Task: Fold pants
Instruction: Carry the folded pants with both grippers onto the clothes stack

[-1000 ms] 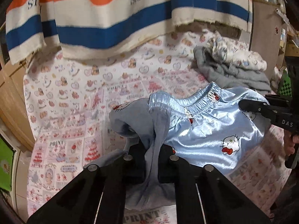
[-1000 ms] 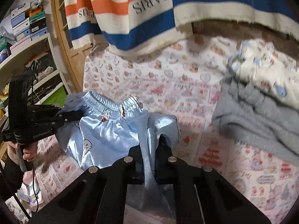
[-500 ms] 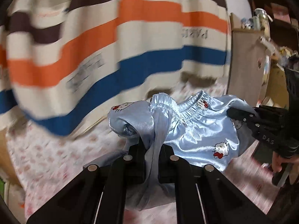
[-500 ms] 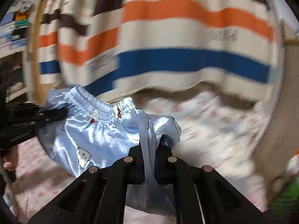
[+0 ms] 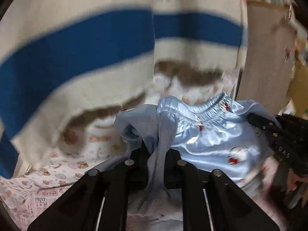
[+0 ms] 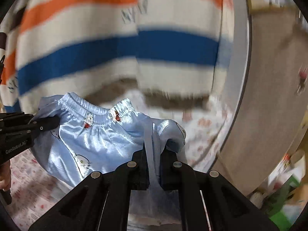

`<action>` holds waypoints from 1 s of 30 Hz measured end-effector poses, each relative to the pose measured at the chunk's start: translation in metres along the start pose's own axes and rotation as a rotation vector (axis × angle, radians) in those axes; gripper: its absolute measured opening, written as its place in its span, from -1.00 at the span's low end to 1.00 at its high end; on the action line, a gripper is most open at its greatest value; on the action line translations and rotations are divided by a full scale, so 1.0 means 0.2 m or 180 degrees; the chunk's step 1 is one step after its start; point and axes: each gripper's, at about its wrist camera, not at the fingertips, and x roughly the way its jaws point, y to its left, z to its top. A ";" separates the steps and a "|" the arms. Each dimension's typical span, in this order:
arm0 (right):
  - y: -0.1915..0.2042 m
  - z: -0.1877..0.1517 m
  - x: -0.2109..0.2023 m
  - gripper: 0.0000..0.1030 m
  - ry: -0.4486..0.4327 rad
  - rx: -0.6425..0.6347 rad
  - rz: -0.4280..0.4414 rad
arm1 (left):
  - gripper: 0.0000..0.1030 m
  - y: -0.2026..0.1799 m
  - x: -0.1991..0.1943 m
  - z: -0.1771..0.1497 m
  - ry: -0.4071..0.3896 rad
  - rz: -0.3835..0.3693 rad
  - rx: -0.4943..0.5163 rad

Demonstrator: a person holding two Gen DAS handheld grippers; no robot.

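Item: pale blue satin pants (image 5: pixel 209 140), cat-face print with red bows, gathered elastic waistband (image 6: pixel 92 111) uppermost; garment was held up above the printed bed sheet (image 5: pixel 44 184), stretched between the two grippers, its lower part draped down toward the sheet. Left gripper (image 5: pixel 156 154): fingers were pinched together on a bunched fold at one side of the pants, cloth trailing down between them; seen from the right wrist view, the same tool (image 6: pixel 28 127) came in from the left edge with its tip clamped on the fabric below the waistband, a hand (image 6: pixel 4 175) partly visible beneath it. Right gripper (image 6: pixel 154 154): fingers were likewise closed on a gathered fold at the opposite side; in the left wrist view it (image 5: pixel 269 129) reached in from the right, gripping the cloth near the waistband end. Background: a cream blanket (image 5: pixel 77 44) with blue and orange stripes and lettering hung behind the bed, blurred; a beige panel (image 6: pixel 269 96) stood to the right; green and other small objects at lower right were too blurred to identify
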 end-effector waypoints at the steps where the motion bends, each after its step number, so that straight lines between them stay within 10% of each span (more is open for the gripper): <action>1: -0.01 -0.03 0.05 -0.86 0.0087 0.0005 -0.0023 | -0.59 0.00 0.04 -0.02 0.0030 0.0077 0.0066; 3: -0.03 -0.06 0.10 -0.73 0.0064 0.0044 -0.0048 | -0.31 0.00 0.07 -0.06 -0.0028 0.0136 0.0130; 7: -0.12 -0.09 0.12 0.27 -0.0031 0.0412 -0.0160 | 0.55 0.05 0.05 -0.12 -0.0380 0.0222 0.0053; 12: -0.15 -0.08 0.05 0.71 -0.0292 0.0413 -0.0333 | 0.60 0.13 -0.04 -0.14 -0.0603 0.0362 0.0018; 20: -0.06 -0.15 -0.30 0.99 -0.1002 0.0618 0.0000 | 0.99 0.21 -0.40 -0.25 -0.1243 0.0233 -0.0193; 30: 0.27 -0.34 -0.51 0.99 -0.1330 0.0389 0.0130 | 1.00 0.30 -0.75 -0.55 -0.1665 0.0354 -0.0151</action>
